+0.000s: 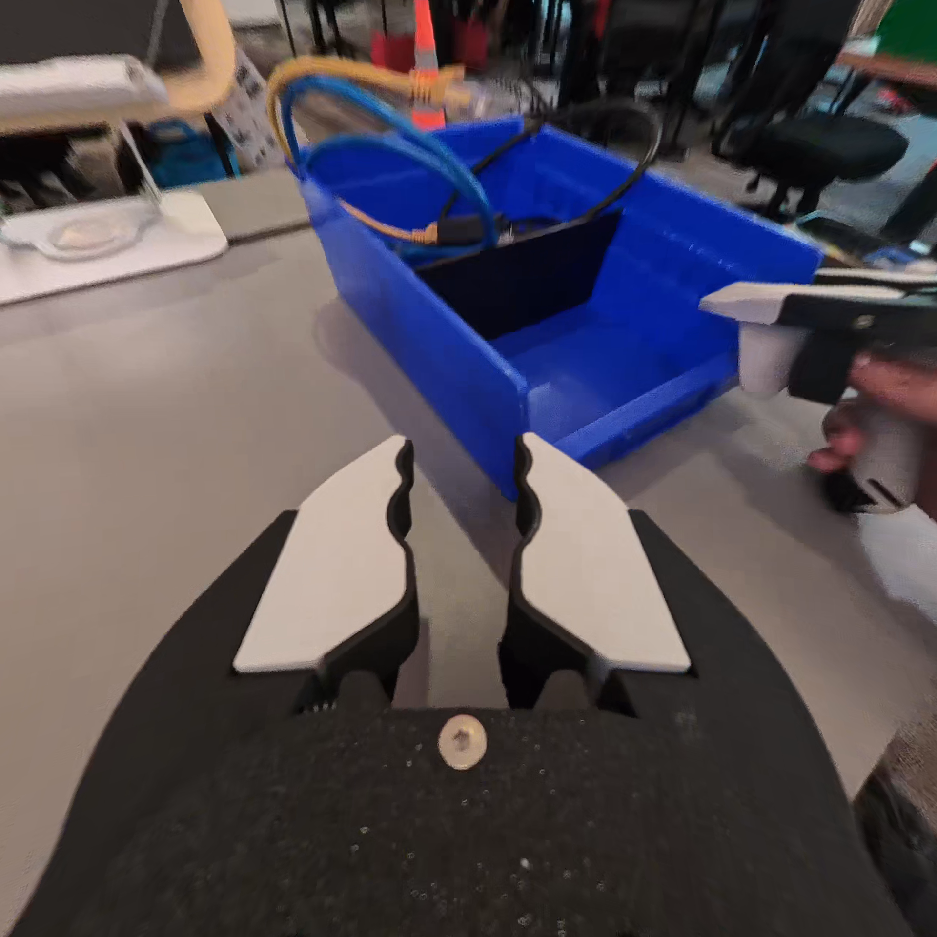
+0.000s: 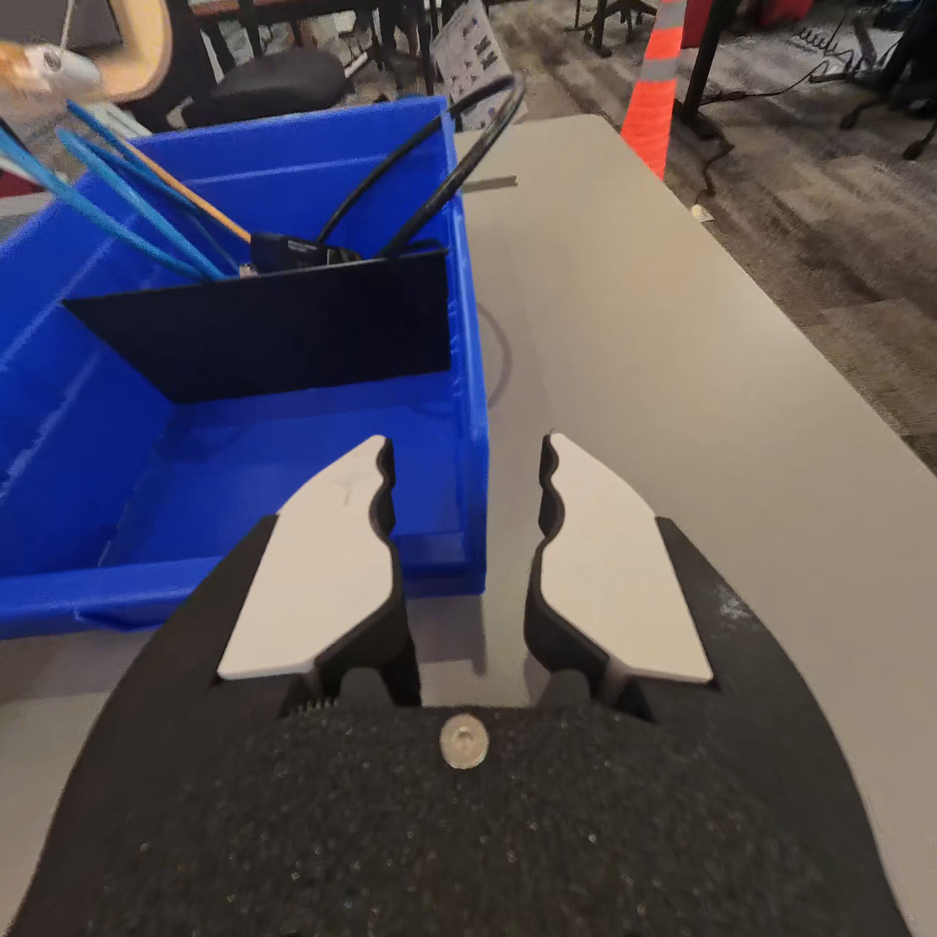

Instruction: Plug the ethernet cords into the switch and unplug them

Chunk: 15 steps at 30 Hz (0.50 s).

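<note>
A deep blue plastic bin (image 1: 456,355) sits on the grey tabletop (image 1: 152,456), split across its middle by a dark, near-black divider panel (image 1: 532,284). Behind that panel, in the far compartment, lies the small black box of the switch (image 2: 291,251) with the cords rising out of it — light-blue ethernet cords (image 1: 405,152) looping up and over the bin's back rim, a yellow-orange ethernet cord (image 1: 385,230) with its plug end down beside the switch, and thin black cables (image 2: 456,152) arching over the far right corner. Whether any plug is actually seated in a port is too blurred to tell. The near compartment's blue floor is bare.

The left gripper (image 1: 462,451) hovers above the tabletop just short of the bin's near corner, its white-topped fingers (image 1: 350,532) spread apart with nothing between them. The right gripper (image 2: 466,446) hangs over the bin's right wall, one finger above the near compartment and the other above the table — also parted and holding nothing. From the left view it shows at the bin's right side, a hand (image 1: 882,395) wrapped around its handle.

Beyond the table stand an orange traffic cone with grey bands (image 2: 654,86) and black office chairs (image 1: 821,147); a white stand (image 1: 111,238) rests on the table to the left.
</note>
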Available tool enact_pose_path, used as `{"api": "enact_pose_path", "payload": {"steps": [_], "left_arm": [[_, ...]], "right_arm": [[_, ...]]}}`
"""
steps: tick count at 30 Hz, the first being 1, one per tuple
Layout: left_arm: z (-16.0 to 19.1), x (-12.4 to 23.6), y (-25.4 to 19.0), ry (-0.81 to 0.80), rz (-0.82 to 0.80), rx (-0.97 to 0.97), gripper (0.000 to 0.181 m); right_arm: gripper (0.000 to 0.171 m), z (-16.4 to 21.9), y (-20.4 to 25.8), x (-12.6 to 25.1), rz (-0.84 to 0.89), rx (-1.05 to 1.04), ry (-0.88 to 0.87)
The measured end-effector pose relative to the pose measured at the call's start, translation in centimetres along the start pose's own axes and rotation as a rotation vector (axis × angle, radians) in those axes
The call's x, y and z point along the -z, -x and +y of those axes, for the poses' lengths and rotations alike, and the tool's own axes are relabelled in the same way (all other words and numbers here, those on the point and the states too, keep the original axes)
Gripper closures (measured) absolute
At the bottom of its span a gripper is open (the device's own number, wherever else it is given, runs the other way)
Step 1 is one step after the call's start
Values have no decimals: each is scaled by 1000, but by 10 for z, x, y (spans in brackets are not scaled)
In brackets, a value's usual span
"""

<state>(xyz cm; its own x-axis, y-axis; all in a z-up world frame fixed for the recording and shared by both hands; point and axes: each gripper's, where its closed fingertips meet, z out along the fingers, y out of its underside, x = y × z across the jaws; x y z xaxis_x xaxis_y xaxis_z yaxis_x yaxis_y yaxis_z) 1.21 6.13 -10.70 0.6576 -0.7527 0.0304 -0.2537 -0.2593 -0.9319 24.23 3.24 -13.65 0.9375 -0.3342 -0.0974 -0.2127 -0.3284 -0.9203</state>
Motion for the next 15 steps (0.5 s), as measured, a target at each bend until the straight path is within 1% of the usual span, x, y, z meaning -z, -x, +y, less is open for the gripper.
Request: {"api": "enact_pose_path", "payload": {"steps": [2,3,5,7,8,9,10,11,13,15], "left_arm": [[-8,0,-6,-37,-53,-29,144],[-8,-7,-7,-26,-84,-44,145],[-1,-29,-12,46,-89,-34,144],[4,-50,-10,98,-98,-9,144],[2,-56,-5,104,-124,5,150],[0,-58,4,108,-165,16,167],[0,-60,10,126,-180,20,174],[-1,-61,14,144,-169,36,175],[-8,-55,21,123,-128,72,174],[-14,-40,33,104,-153,44,175]], "right_arm": [[132,-4,1,-1,-3,-20,-27],[146,-1,3,0,12,-16,-20],[150,2,7,3,45,15,-5],[162,3,10,1,63,42,11],[165,3,11,-1,68,49,13],[165,2,11,-3,77,50,15],[166,2,11,-4,73,44,23],[168,2,15,-4,43,19,35],[169,-3,23,2,35,-1,29],[169,-10,41,12,48,18,21]]}}
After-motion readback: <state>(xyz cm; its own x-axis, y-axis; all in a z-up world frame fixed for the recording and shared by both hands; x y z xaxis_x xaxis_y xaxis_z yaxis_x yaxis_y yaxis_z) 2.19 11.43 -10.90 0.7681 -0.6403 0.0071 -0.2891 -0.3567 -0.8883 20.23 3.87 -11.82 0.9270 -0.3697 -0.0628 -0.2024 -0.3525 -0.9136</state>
